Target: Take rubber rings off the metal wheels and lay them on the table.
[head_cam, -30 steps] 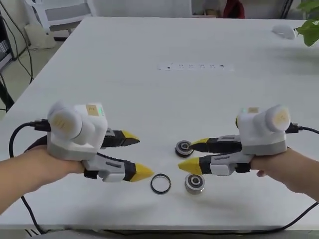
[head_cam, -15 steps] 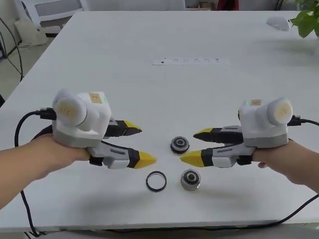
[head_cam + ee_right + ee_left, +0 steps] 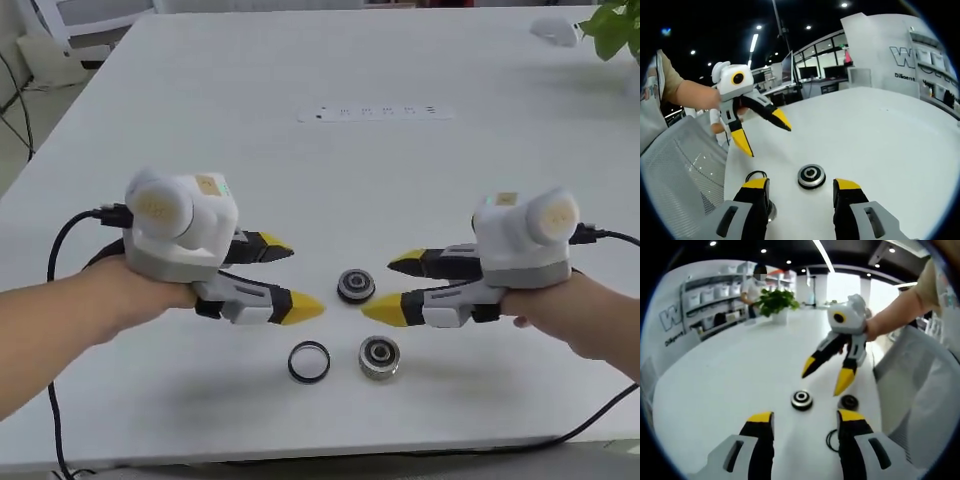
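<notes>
Rubber ring (image 3: 309, 361) lies loose on desk (image 3: 300, 180) beside bare metal wheel (image 3: 379, 356); left gripper (image 3: 295, 280) and right gripper (image 3: 388, 286), jaws apart, flank ringed wheel (image 3: 356, 285), probably next target.

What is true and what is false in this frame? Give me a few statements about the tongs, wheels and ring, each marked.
1. The left tongs and the right tongs are both open and hold nothing. True.
2. A loose rubber ring lies flat on the table beside the near wheel. True.
3. The far wheel is clamped in the right tongs. False: it lies free on the table, between the tips of the two tongs.
4. Three wheels lie on the table. False: there are two.
</notes>
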Action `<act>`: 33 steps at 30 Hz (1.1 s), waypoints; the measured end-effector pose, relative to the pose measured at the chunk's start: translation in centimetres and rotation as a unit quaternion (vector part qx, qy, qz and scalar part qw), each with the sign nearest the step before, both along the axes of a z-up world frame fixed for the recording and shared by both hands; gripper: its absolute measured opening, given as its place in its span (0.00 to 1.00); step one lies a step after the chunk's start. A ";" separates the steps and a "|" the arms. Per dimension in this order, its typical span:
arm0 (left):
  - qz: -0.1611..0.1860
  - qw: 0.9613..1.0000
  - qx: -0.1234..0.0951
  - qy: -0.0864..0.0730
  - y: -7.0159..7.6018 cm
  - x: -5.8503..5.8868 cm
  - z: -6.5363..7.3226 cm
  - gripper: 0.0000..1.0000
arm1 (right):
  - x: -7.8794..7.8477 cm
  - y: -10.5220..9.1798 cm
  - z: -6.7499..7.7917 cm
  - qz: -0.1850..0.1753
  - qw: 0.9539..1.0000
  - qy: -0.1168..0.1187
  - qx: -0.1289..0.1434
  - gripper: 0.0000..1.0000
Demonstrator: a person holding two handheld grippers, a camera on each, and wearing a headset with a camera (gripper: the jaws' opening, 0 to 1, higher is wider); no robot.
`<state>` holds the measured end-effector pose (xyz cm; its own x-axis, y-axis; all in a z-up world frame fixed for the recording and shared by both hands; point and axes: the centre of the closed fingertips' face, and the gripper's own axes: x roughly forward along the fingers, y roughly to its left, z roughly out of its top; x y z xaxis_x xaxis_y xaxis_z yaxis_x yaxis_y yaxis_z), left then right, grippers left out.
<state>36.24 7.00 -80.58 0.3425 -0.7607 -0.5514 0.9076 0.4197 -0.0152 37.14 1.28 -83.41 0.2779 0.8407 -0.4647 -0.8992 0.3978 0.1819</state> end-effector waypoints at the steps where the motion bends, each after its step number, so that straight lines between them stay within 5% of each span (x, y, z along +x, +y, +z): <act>1: -0.001 1.000 0.001 0.000 -0.1 0.0 -0.1 0.51 | 0.1 0.0 -0.1 -0.001 1.000 0.001 0.000 0.48; 33: -0.001 1.000 -0.002 0.019 -3.0 2.5 -2.5 0.35 | 1.1 0.7 -1.9 0.000 1.000 0.001 -0.003 0.30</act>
